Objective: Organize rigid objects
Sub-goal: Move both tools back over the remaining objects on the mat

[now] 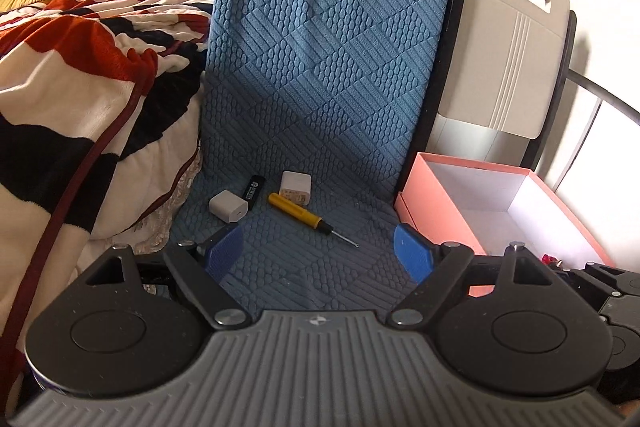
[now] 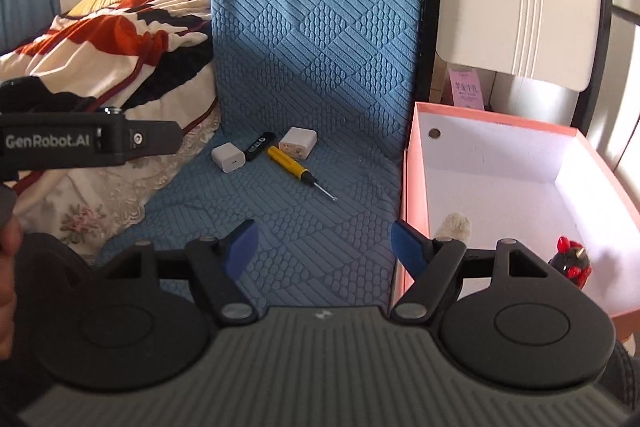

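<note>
Clutter sits in a small cluster at the back of the blue quilted mat (image 1: 320,99), which covers a flat seat and runs up the upright back behind it. A yellow-handled screwdriver (image 1: 299,211) lies at a slant with its thin metal tip pointing toward the near right. Behind its handle end a white charger (image 1: 295,187) rests with its pronged face showing, touching or almost touching the handle. To the left lies a black stick (image 1: 253,187) with white lettering, and just beside that, nearest the bed, a second white charger cube (image 1: 227,207) with its port facing forward. Right of the mat, set against its edge, stands an open pink box (image 2: 414,163) with a white inside; in the right wrist view a small dark figure with red points (image 2: 570,261) sits in its near corner, and a pale fuzzy thing (image 2: 454,225) shows by the near wall. A red, black and cream blanket (image 1: 80,67) is heaped on the bed to the left. The left gripper (image 1: 318,255) hangs above the near part of the mat, its jaws spread wide and holding nothing. The right gripper (image 2: 324,247) hovers likewise, jaws wide apart and bare, its right finger (image 2: 408,245) close to the box's near corner.
</note>
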`<state>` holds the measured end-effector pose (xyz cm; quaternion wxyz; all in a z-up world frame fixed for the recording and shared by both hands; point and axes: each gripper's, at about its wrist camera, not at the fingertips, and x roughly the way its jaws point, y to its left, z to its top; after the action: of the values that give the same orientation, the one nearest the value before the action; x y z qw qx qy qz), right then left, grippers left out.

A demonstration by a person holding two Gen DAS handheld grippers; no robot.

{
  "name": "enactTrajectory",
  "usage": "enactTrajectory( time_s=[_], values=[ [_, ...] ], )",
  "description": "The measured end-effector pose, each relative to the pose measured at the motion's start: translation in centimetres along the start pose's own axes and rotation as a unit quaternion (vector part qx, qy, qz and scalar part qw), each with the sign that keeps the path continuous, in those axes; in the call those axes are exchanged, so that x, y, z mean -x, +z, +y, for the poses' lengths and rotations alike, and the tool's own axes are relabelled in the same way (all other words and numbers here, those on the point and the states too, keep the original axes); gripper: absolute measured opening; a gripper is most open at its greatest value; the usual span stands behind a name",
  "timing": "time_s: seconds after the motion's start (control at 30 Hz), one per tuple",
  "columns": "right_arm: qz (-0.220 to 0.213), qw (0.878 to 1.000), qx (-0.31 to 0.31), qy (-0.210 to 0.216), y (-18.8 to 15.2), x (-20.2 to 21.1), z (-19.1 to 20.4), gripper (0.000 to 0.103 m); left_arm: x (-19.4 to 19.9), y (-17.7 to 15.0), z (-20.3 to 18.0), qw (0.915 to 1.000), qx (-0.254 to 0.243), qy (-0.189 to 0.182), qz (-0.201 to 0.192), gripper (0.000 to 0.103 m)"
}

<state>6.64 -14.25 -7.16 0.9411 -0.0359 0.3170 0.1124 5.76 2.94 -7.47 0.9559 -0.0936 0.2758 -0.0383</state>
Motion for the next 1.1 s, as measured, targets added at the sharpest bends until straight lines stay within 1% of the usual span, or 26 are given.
enactTrajectory(
  time_s=[0.17, 0.23, 0.37, 0.43, 0.47, 0.57, 0.67, 0.8, 0.83, 0.97, 1.0, 1.07, 1.1],
  values=[
    [0.003, 0.999, -0.047, 0.008, 0.1, -1.0, -1.2, 0.075, -2.1, -0.9, 1.7, 0.9987, 0.026, 0.027, 0.033, 0.086],
    [0.009, 0.998, -0.055, 0.007, -0.1, -1.7, -1.4, 0.075, -3.1, -1.5, 2.6, 0.9975, 0.038, 0.036, 0.047, 0.086],
    [0.012, 0.996, -0.087, 0.021, -0.3, -2.8, -1.7, 0.075, -5.0, -2.4, 3.2, 0.9959, 0.035, 0.048, 0.068, 0.086],
    [0.011, 0.997, -0.081, 0.017, -0.3, -3.3, -1.4, 0.075, -6.1, -2.6, 3.0, 0.9942, 0.028, 0.059, 0.085, 0.086],
    [0.013, 0.997, -0.073, 0.016, -0.2, -3.5, -1.1, 0.075, -6.7, -2.7, 2.8, 0.9942, 0.023, 0.056, 0.089, 0.086],
    [0.020, 0.998, -0.053, 0.034, -0.2, -4.6, -0.5, 0.075, -8.2, -2.6, 2.1, 0.9946, 0.005, 0.049, 0.091, 0.086],
    [0.024, 0.998, -0.032, 0.038, 0.1, -5.6, 0.1, 0.075, -9.8, -2.2, 1.8, 0.9947, 0.001, 0.045, 0.093, 0.086],
    [0.025, 0.998, -0.018, 0.048, 0.8, -6.6, 0.3, 0.074, -12.1, -1.2, 3.2, 0.9928, 0.058, 0.017, 0.103, 0.086],
    [0.022, 0.998, -0.013, 0.051, 0.9, -6.8, 0.4, 0.074, -12.5, -1.0, 3.5, 0.9917, 0.067, 0.016, 0.109, 0.086],
    [0.022, 0.998, 0.004, 0.060, 1.7, -7.9, 0.5, 0.073, -14.5, 0.0, 4.4, 0.9892, 0.071, 0.025, 0.126, 0.086],
    [0.022, 0.998, 0.011, 0.061, 2.0, -8.2, 0.6, 0.070, -15.1, 0.2, 4.6, 0.9883, 0.072, 0.028, 0.131, 0.086],
    [0.024, 0.998, 0.019, 0.063, 2.5, -9.0, 0.7, 0.068, -16.1, 0.5, 5.3, 0.9847, 0.089, 0.029, 0.147, 0.086],
    [0.024, 0.997, 0.020, 0.067, 2.8, -9.4, 0.7, 0.068, -16.5, 0.7, 5.5, 0.9843, 0.090, 0.027, 0.149, 0.086]
  ],
)
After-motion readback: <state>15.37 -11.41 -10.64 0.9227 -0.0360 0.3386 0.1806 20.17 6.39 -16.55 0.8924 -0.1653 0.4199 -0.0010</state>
